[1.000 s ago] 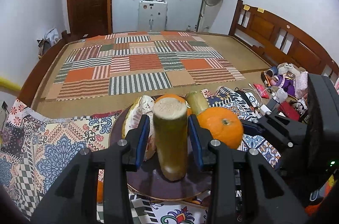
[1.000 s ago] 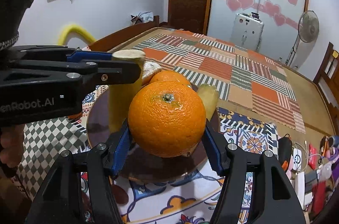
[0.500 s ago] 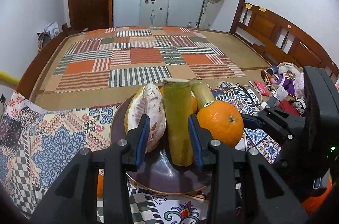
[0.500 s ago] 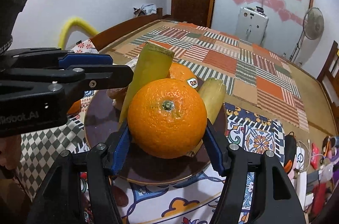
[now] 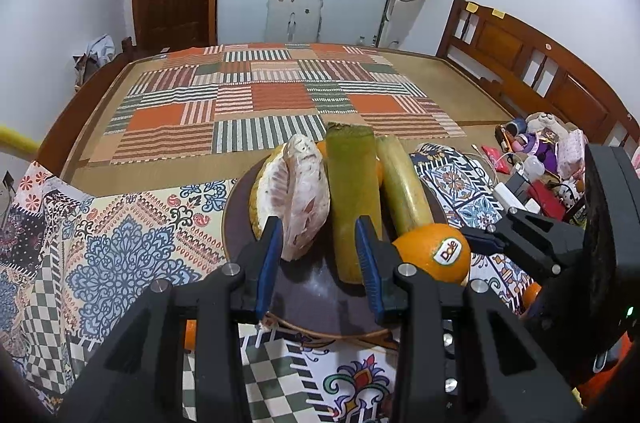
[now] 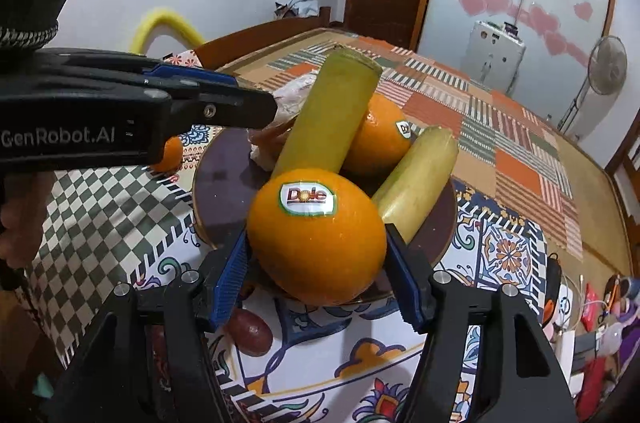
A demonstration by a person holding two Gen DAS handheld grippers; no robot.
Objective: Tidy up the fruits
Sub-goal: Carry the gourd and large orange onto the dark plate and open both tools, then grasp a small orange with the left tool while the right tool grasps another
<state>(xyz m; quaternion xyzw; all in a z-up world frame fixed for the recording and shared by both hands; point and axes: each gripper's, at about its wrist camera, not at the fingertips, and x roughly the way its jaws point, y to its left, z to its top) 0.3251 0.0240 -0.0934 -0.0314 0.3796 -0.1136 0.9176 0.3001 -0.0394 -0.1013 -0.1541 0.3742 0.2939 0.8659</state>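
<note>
A dark round plate (image 5: 308, 287) (image 6: 224, 183) holds a peeled pomelo piece (image 5: 296, 199), two green cane pieces and an orange (image 6: 380, 139). My left gripper (image 5: 318, 263) is open; the nearer cane piece (image 5: 354, 199) (image 6: 328, 115) lies tilted on the plate, its end by the right finger. My right gripper (image 6: 316, 263) is shut on a Dole-stickered orange (image 6: 316, 235) (image 5: 436, 255) at the plate's near rim. The second cane piece (image 6: 416, 183) (image 5: 404, 191) lies to the right.
A patterned cloth (image 5: 120, 243) covers the table. A small orange (image 6: 170, 155) and a dark red fruit (image 6: 250, 331) lie off the plate. Clutter of toys and cables (image 5: 540, 163) sits at the right. A bed with a striped mat (image 5: 264, 103) lies behind.
My left gripper has laid the cane piece down from upright onto the plate and opened off it. My right gripper has lowered the orange to the plate rim, rolling its sticker upward.
</note>
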